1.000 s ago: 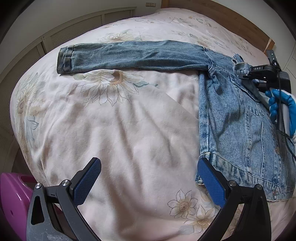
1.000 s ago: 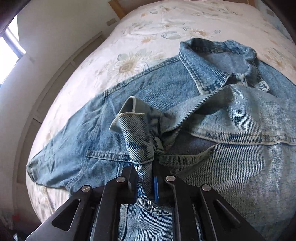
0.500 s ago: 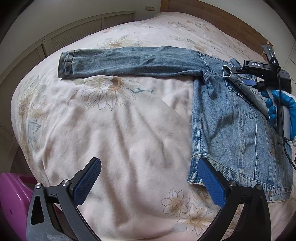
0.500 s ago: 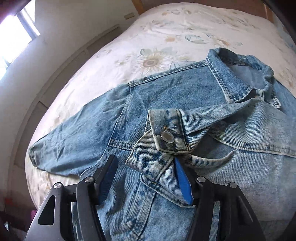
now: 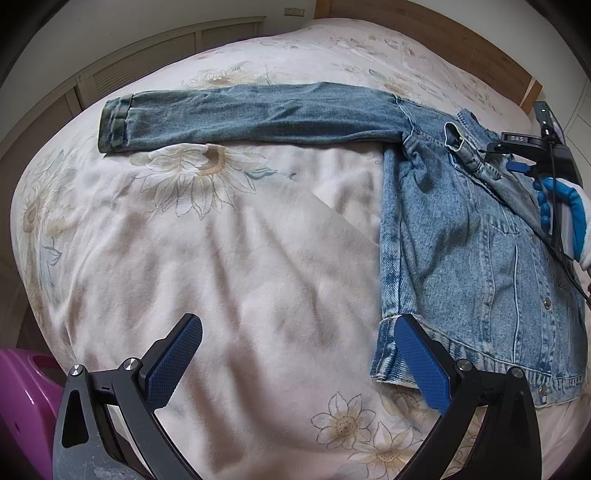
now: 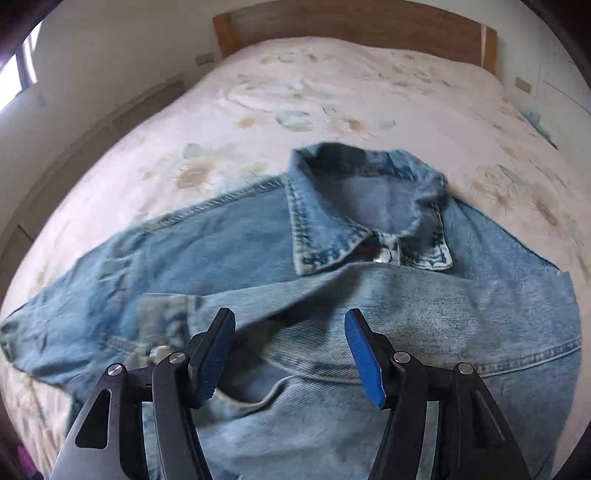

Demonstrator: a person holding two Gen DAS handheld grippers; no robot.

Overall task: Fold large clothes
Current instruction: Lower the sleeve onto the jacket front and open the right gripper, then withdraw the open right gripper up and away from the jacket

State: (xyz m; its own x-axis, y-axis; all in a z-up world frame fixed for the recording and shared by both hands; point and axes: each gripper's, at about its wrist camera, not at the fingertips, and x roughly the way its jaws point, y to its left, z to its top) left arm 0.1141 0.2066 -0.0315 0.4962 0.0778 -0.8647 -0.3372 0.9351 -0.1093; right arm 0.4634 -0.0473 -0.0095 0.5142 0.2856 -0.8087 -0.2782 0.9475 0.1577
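Note:
A blue denim jacket [image 5: 461, 258] lies front up on the floral bedspread [image 5: 221, 258]. One sleeve [image 5: 251, 110] stretches flat to the left. The other sleeve [image 6: 406, 302] is folded across the chest, and its cuff [image 6: 162, 314] rests on the jacket near the shoulder. The collar [image 6: 369, 206] points toward the headboard. My right gripper [image 6: 290, 339] hovers open just above the folded sleeve, with nothing pinched between its blue pads. In the left wrist view, a blue-gloved hand [image 5: 561, 206] holds the right gripper [image 5: 502, 160]. My left gripper [image 5: 295, 339] hangs open over bare bedspread beside the jacket's hem [image 5: 391, 354].
A wooden headboard [image 6: 351, 26] closes the far end of the bed. Louvred panels [image 5: 147, 62] run along the wall on the left. A purple plastic object [image 5: 22, 398] sits off the bed's near left corner.
My right gripper opened and let go of the sleeve cuff, then drew back and rose. The cuff now lies on the jacket. The left gripper stayed open in place.

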